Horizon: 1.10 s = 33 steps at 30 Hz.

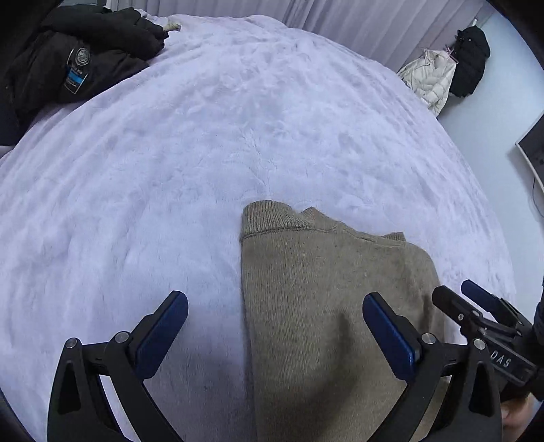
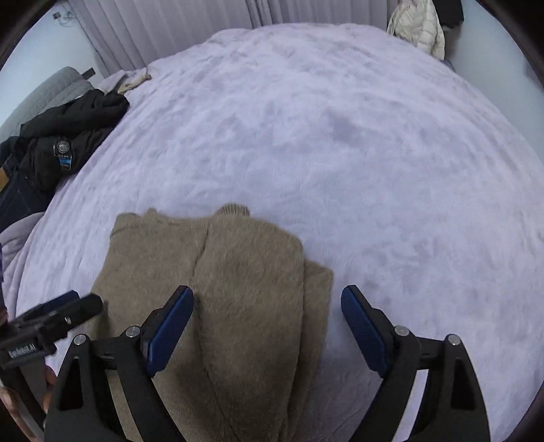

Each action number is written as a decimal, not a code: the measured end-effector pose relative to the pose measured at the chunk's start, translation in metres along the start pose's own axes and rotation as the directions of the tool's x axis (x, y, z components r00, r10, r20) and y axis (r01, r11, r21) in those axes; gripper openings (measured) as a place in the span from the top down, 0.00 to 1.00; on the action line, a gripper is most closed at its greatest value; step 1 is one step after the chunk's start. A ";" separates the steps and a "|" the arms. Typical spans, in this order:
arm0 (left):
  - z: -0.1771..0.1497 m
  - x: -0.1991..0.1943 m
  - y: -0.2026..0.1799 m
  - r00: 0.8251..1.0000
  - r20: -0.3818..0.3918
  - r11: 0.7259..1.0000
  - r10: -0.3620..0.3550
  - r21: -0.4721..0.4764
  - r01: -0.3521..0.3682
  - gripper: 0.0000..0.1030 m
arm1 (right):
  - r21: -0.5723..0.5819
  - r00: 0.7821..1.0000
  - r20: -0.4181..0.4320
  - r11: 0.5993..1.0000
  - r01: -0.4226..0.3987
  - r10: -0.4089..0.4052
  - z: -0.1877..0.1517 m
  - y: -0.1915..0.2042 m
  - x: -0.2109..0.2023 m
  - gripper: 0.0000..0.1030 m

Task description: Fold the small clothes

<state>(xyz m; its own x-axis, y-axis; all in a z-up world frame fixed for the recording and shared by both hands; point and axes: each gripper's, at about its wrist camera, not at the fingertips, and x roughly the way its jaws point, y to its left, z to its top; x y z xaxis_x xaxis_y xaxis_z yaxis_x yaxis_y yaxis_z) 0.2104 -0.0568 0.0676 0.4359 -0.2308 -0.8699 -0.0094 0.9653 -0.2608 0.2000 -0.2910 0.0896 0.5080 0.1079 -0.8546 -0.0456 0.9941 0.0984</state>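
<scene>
On the bed [image 1: 170,153], your folded sweater [image 1: 323,289] lies with its long axis running away from you, collar at the far end, beneath both tongs, left [image 1: 275,324] and right [image 2: 267,323], each spread wide and pinching nothing.

Matt knit sweater [image 1: 326,299] (plush blanket [image 1: 204,136]).

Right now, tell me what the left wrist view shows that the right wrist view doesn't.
Left wrist only: a black garment hanging by the wall, and a screen edge at right.
Right wrist only: a grey cushion, jeans at the left edge, and a wall outlet.
Both: the folded tan sweater on the lilac blanket, the black jacket, the cream puffer coat, and both grippers open, holding nothing.
</scene>
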 end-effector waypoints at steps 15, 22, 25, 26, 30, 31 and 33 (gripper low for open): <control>-0.059 0.004 0.059 0.924 -0.176 0.941 -0.338 -0.057 0.334 0.00 | 0.225 0.949 -0.012 0.926 -0.303 0.314 -0.076 -0.090 -0.029 0.11; -0.053 0.031 0.002 0.924 -0.215 0.945 -0.315 0.024 0.328 0.36 | 0.209 0.891 -0.125 0.890 -0.406 0.436 -0.073 -0.040 0.029 0.17; -0.053 0.005 -0.001 0.929 -0.197 0.940 -0.312 0.074 0.332 0.58 | 0.155 0.890 -0.096 0.890 -0.429 0.445 -0.066 -0.022 0.004 0.65; -0.055 -0.001 -0.001 0.931 -0.196 0.941 -0.309 0.081 0.329 0.58 | 0.122 0.894 -0.077 0.894 -0.431 0.441 -0.066 -0.016 -0.008 0.65; -0.066 -0.038 0.013 0.932 -0.185 0.941 -0.312 0.071 0.330 0.59 | 0.081 0.895 -0.055 0.895 -0.438 0.443 -0.072 0.005 -0.041 0.67; -0.069 -0.048 0.015 0.931 -0.184 0.941 -0.315 0.070 0.332 0.59 | 0.077 0.893 -0.054 0.893 -0.443 0.448 -0.074 0.011 -0.049 0.67; -0.079 -0.072 0.023 0.930 -0.179 0.938 -0.321 0.073 0.338 0.59 | 0.078 0.883 -0.058 0.884 -0.461 0.465 -0.080 0.021 -0.067 0.67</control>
<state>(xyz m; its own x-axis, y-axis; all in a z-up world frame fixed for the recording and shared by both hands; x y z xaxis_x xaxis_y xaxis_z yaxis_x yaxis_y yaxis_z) 0.1077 -0.0279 0.0912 0.2472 -0.5465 -0.8001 0.2040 0.8366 -0.5084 0.0960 -0.2768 0.1081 0.3778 0.5584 -0.7385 -0.2073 0.8284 0.5203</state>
